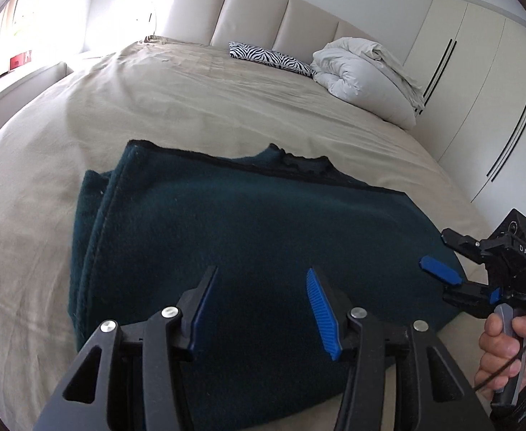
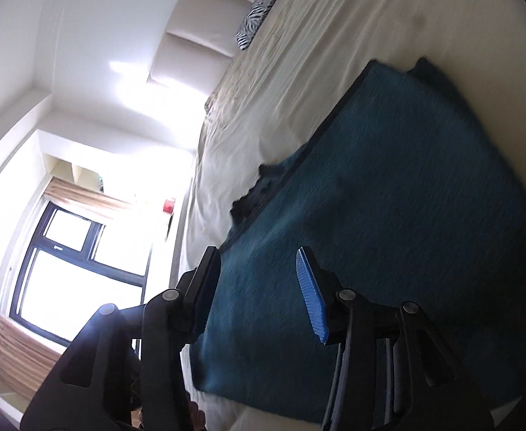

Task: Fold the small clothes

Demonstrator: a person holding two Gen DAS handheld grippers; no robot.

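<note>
A dark teal fleece garment (image 1: 255, 237) lies folded flat on the beige bed sheet (image 1: 176, 107), with a black trimmed edge at its far side. My left gripper (image 1: 263, 273) is open and empty, just above the garment's near part. My right gripper (image 1: 439, 273) shows at the garment's right edge in the left wrist view, held sideways by a hand (image 1: 507, 348), jaws apart. In the right wrist view the right gripper (image 2: 259, 255) is open and empty over the garment (image 2: 388, 194), tilted on its side.
A zebra-print pillow (image 1: 270, 58) and a bundled white duvet (image 1: 363, 75) lie by the padded headboard (image 1: 252, 10). White wardrobe doors (image 1: 485, 82) stand at the right. A window (image 2: 72, 273) is beyond the bed's left side.
</note>
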